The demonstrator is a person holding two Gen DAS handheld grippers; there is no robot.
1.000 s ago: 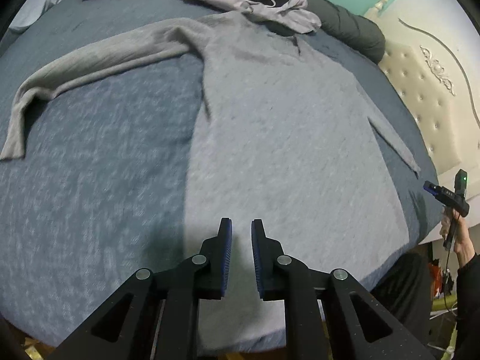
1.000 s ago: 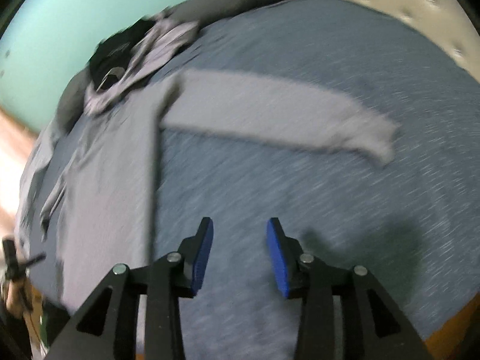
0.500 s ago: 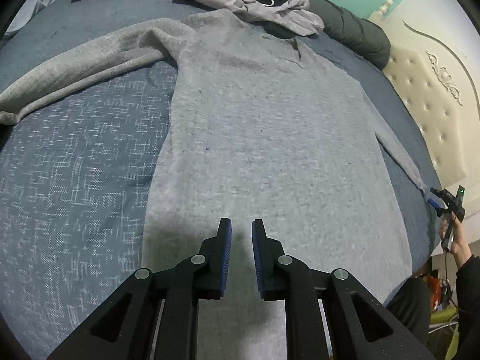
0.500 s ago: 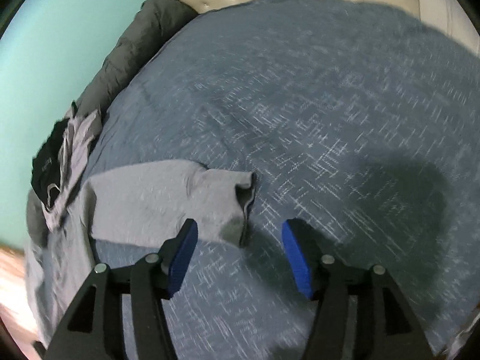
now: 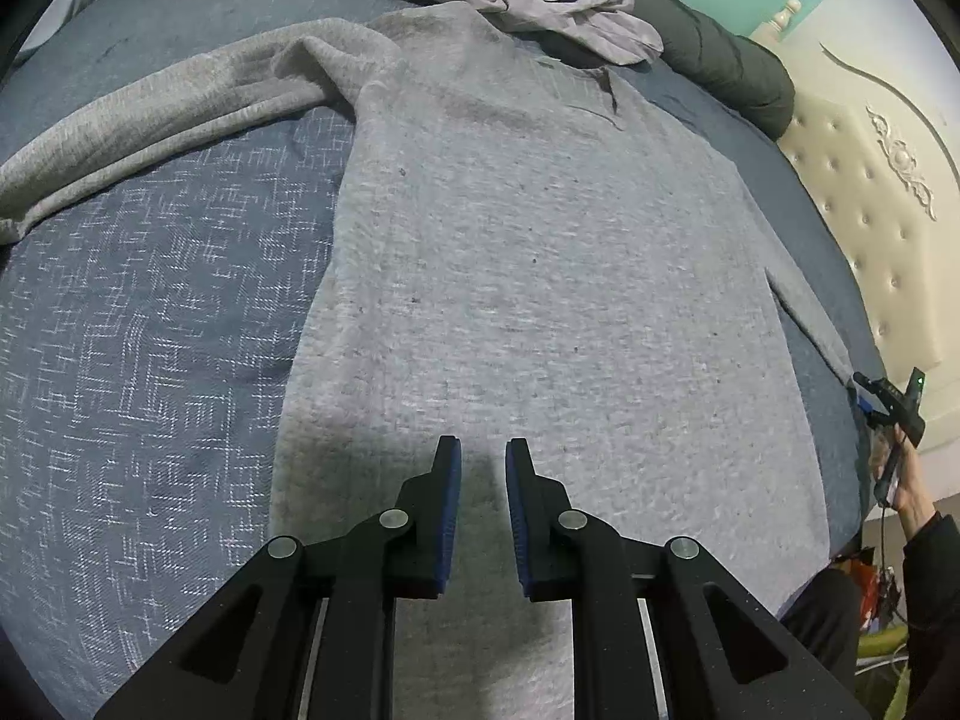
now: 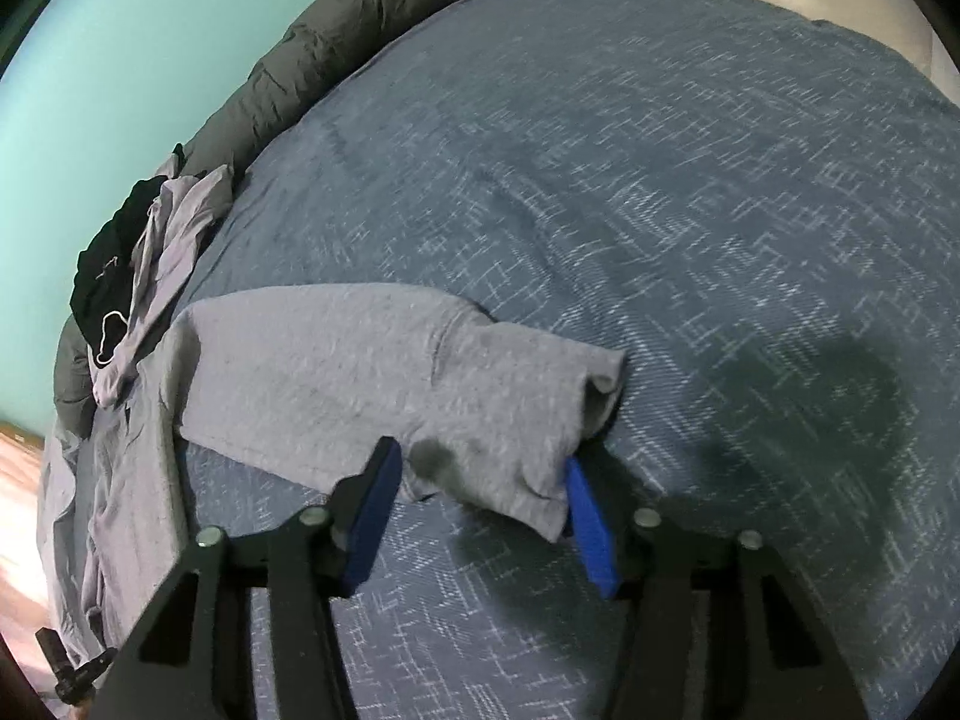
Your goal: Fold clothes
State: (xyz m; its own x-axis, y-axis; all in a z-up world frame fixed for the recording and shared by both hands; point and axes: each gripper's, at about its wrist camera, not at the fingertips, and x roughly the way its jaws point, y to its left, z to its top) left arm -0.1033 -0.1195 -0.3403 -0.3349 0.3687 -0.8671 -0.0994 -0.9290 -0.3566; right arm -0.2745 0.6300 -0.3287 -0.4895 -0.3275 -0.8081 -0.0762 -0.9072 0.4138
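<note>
No text, label, brand, number or sign can be read in either view; nothing legible is found on the clothes, the bedding or the headboard.

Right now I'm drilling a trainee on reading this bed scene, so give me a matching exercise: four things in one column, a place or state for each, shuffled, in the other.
Things:
1. grey sweater
2. right claw
3. left claw
4. pile of clothes

Places or states:
A. heaped at the far edge of the bed, beyond the sweater's collar
B. spread flat on the blue bedcover
C. fingers open wide on both sides of a sleeve cuff
D. fingers nearly together above the sweater's hem

Pairs: 1-B, 2-C, 3-D, 4-A
</note>
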